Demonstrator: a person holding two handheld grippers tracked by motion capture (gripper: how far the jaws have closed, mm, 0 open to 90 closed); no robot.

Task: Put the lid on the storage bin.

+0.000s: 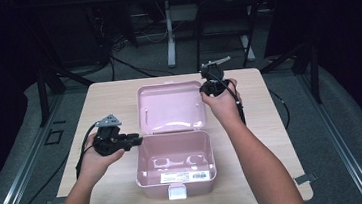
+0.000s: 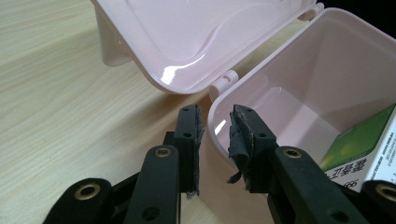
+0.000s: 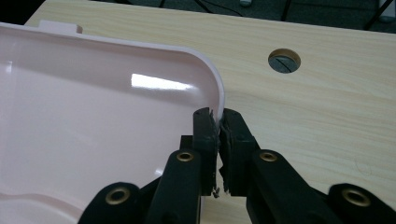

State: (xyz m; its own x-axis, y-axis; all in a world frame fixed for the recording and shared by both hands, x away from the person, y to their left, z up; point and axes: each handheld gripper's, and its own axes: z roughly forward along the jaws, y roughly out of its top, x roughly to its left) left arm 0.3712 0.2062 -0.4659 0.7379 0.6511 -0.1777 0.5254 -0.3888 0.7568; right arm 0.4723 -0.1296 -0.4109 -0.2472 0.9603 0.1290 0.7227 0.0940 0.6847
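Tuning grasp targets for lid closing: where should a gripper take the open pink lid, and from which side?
Probably the thin free rim of the lid at a far corner, coming from the table's right side, one jaw inside and one outside. The lid stands open behind the box, so that edge is exposed. The right gripper is pinched on exactly that corner; the left gripper straddles the box wall unclamped.

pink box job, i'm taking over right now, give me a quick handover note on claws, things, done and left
Right claw: shut on the edge of the pink lid, holding it raised near its right corner.
Left claw: jaws straddle the left wall of the pink box near the hinge, pads not pressing; open.
Box sits mid-table, lid open and tilted back; a labelled carton lies inside.
Done: lid opened.
Left: probably release the lid once it rests fully back, then deal with the contents.
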